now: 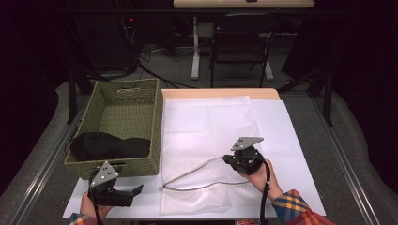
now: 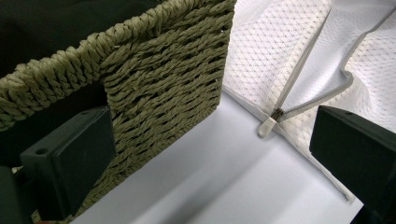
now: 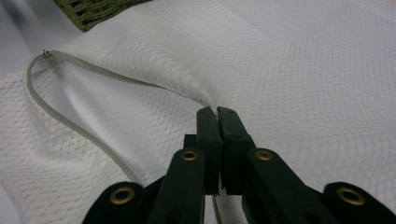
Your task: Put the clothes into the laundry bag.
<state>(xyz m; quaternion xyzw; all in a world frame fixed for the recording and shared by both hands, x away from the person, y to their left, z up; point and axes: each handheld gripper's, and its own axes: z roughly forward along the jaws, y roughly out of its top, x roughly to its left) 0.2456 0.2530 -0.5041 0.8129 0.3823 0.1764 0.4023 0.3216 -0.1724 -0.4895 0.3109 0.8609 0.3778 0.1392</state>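
A white mesh laundry bag [image 1: 209, 122] lies flat on the white table cover, its grey zipper [image 1: 192, 169] open along the near edge. My right gripper [image 1: 226, 159] is shut on the upper lip of that opening [image 3: 212, 103] and holds it raised a little, so the mouth gapes. The right gripper's jaws [image 3: 217, 114] press together on the mesh. My left gripper [image 1: 139, 190] stands open near the table's front left, beside the woven basket's [image 1: 157, 122] front corner. Between its wide jaws [image 2: 212, 158] lies bare table, with the zipper pull [image 2: 267, 127] just beyond. A black garment [image 1: 108, 145] lies in the basket.
The green woven basket [image 2: 168, 70] sits left of the bag, touching the white cover's [image 1: 291, 140] left part. Bare cover lies to the right of the bag. Beyond the table's wooden far edge [image 1: 220, 93] stand a chair [image 1: 241, 47] and a desk leg [image 1: 195, 51].
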